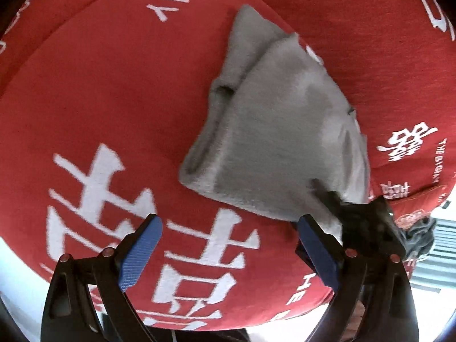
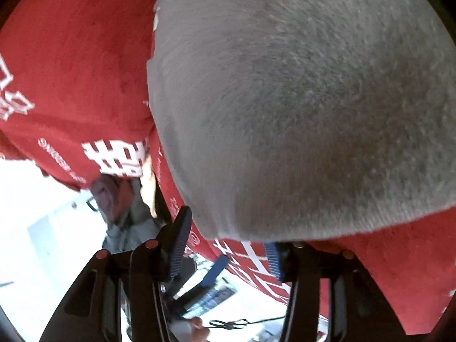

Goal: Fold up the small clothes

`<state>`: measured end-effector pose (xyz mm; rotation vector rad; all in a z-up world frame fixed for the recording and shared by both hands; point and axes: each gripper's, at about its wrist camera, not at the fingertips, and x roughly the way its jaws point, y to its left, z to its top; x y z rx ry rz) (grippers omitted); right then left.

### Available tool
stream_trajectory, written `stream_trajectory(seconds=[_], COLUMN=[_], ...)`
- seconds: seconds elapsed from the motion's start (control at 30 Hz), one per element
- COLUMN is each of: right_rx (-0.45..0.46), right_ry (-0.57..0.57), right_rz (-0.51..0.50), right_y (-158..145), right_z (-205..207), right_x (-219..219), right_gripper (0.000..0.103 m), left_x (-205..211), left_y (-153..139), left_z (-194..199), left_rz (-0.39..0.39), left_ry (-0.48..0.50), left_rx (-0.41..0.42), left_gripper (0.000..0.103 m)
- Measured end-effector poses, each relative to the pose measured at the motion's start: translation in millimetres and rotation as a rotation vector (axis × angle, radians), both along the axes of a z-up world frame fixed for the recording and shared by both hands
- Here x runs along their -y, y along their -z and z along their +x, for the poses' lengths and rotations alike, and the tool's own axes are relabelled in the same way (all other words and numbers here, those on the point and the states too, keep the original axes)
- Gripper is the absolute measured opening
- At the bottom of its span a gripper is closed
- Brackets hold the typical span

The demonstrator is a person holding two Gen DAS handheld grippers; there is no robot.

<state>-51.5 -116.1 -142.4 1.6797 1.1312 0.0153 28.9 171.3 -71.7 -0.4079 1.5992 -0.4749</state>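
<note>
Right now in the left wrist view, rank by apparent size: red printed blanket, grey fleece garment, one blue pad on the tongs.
1. Red printed blanket
2. Grey fleece garment
3. Blue pad, though nearness to the camera enlarges it.

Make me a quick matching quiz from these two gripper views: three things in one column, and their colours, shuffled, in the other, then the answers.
Things:
1. folded garment
2. bed cover
3. pads of the left hand-held gripper

Colours:
A. red with white lettering
B. blue
C. grey

Pairs: 1-C, 2-A, 3-B
</note>
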Motion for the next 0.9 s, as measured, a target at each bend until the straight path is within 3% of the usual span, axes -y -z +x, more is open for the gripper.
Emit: stream_trajectory(seconds=[0.03,0.07,0.27,0.37,0.57,0.6,0.63,0.7,0.77,0.9], right_rx=[-0.003,0.005,0.128,0.143,0.115,0.109,0.106,0.097,0.088,0.078], right_ry=[0.01,0.017,0.009,-0.028,-0.061,-0.07,-0.075,-0.095,-0.116,-0.228], right_rz=[0.005,0.013,-0.014,-0.048,-0.05,-0.05,-0.05,-0.052,-0.049,-0.083], right_y=[1.1,1.1,-29.2,-40.8,-35.8,-34.5,-32.5,-30.4,-30.1,-46.0], right_z=[1.5,3.7,18.8,24.6,21.2,20.6,20.2,18.3,16.6,16.4], right_x=[0.1,0.8,15.5,19.5,15.8,13.6,13.1,11.0,10.6,18.1], right_gripper=[0.016,0.009,0.009,0.009,0.009,0.009,0.009,0.009,0.009,0.013], left_x=[2.1,4.6,20.7,31.1,47.7,48.1,48.4,54.0,59.1,89.5], left_y=[1.4,3.7,6.4,5.5,14.0,13.6,13.0,13.9,8.4,-25.3], left_z=[2.3,3.7,18.3,28.9,51.8,55.0,57.3,63.9,65.4,51.7], left_rz=[-0.012,-0.03,-0.202,-0.255,-0.187,-0.152,-0.124,-0.044,0.001,0.183], left_ry=[-0.007,-0.02,-0.153,-0.191,-0.231,-0.24,-0.233,-0.19,-0.162,0.04], left_rx=[-0.004,-0.013,-0.039,-0.027,0.028,0.048,0.065,0.082,0.128,0.363], left_gripper=[0.097,0.096,0.097,0.097,0.096,0.084,0.056,0.023,0.02,0.015])
